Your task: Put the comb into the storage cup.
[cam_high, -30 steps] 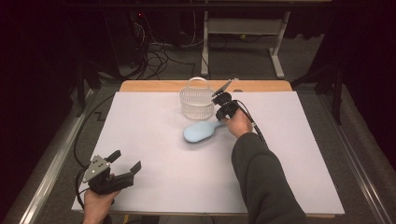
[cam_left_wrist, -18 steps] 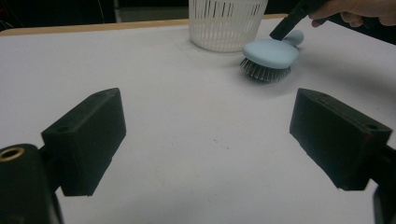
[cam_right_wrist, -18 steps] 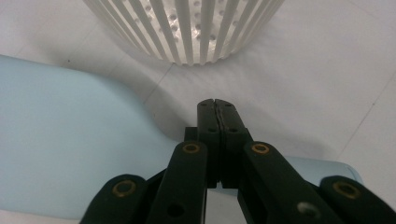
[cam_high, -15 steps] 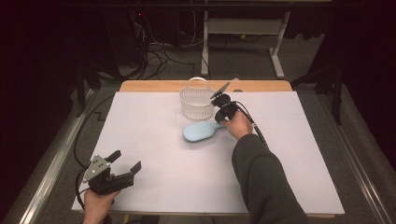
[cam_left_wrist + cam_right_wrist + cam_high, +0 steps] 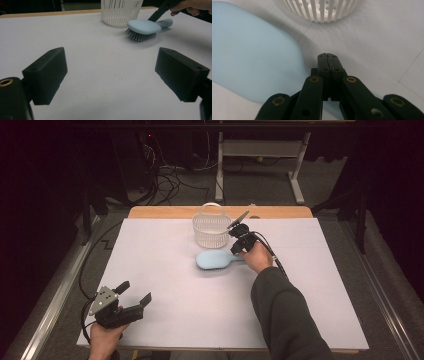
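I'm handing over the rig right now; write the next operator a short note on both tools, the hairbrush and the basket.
Right tool: shut, jaws pressed together with nothing between them, low over the brush handle.
Left tool: open, idle near the front left corner of the table.
Light blue hairbrush: bristles down on the table, just in front of the white basket.
Done: nothing moved into the basket.
Left: likely open the right tool, grip the handle, lift the brush into the basket.

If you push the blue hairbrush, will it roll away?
Probably not. The hairbrush lies bristles down on the table, so it would likely slide or drag. It looks stiff and light, and the narrow handle might let it swing round.
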The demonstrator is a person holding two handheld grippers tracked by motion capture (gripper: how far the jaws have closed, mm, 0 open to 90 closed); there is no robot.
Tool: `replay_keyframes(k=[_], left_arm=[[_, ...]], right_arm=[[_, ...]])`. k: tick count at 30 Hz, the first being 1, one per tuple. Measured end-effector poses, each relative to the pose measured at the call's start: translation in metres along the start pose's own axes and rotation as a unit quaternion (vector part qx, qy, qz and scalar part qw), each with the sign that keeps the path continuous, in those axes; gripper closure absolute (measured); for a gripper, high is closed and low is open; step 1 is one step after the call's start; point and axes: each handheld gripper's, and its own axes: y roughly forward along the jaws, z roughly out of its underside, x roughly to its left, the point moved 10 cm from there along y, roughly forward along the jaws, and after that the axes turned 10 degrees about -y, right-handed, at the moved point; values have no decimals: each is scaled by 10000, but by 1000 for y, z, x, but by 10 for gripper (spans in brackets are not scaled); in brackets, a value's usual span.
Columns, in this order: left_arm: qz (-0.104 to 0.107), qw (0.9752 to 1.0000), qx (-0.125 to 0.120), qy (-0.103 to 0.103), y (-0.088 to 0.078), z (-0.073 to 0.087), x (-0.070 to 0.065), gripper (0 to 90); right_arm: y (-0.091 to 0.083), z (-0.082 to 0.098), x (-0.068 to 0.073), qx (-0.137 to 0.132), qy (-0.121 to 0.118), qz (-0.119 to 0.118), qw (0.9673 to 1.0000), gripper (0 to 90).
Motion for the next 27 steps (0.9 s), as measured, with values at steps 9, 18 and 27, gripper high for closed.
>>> replay_keyframes(k=[9,18,27], left_arm=[[-16,10000,21,-5,1,1,1,99],[-27,10000,13,-23,0,1,1,99],[-32,10000,43,-20,1,1,1,99]], right_arm=[[-2,6,5,2,-43,-91,9999,900],[-4,9,6,-20,-114,-121,9999,900],[-2,15,12,40,-216,-223,9995,900]])
